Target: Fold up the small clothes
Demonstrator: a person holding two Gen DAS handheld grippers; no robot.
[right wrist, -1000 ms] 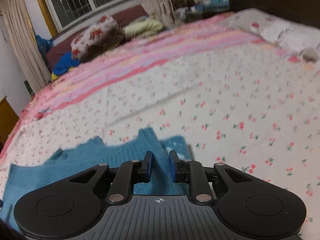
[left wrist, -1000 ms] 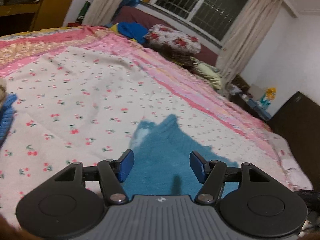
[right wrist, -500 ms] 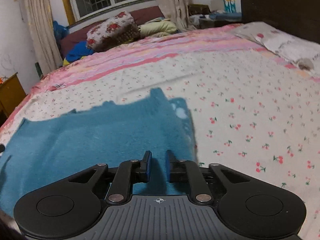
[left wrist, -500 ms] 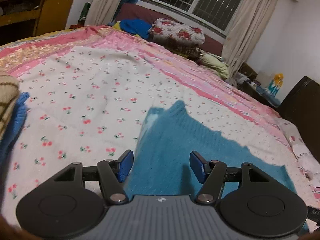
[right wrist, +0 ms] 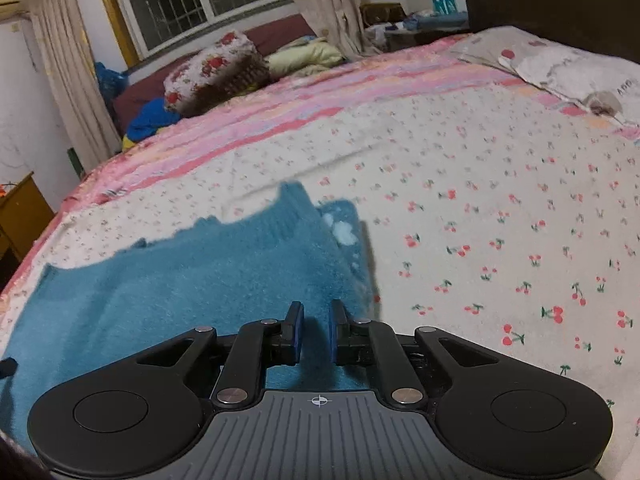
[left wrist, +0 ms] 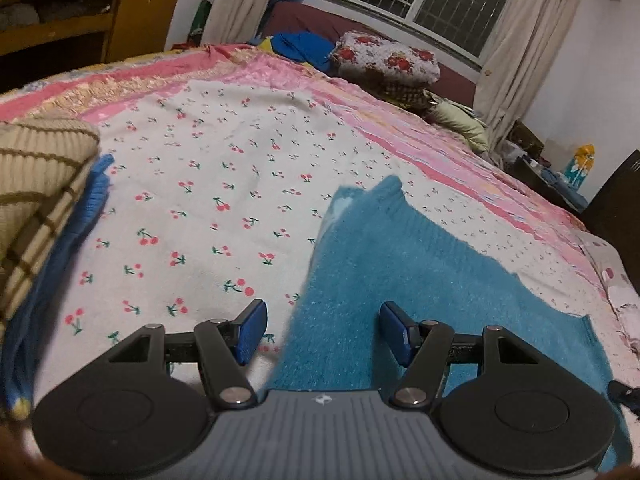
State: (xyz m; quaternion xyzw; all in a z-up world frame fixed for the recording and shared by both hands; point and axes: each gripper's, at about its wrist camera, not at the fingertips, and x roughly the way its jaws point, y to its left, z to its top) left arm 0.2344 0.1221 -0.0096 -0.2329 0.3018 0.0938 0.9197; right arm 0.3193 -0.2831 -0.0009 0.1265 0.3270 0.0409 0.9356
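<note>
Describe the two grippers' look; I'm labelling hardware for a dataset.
Both match: left gripper and right gripper have black linkage arms with silver pivot pins, blue finger pads, round black discs either side, and a grey ribbed body bearing a small white crosshair mark. No cables or sleeves visible.

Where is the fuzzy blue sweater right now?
The fuzzy blue sweater lies spread flat on the cherry-print bedspread, just ahead of both grippers; in the left wrist view it fills the lower right.
</note>
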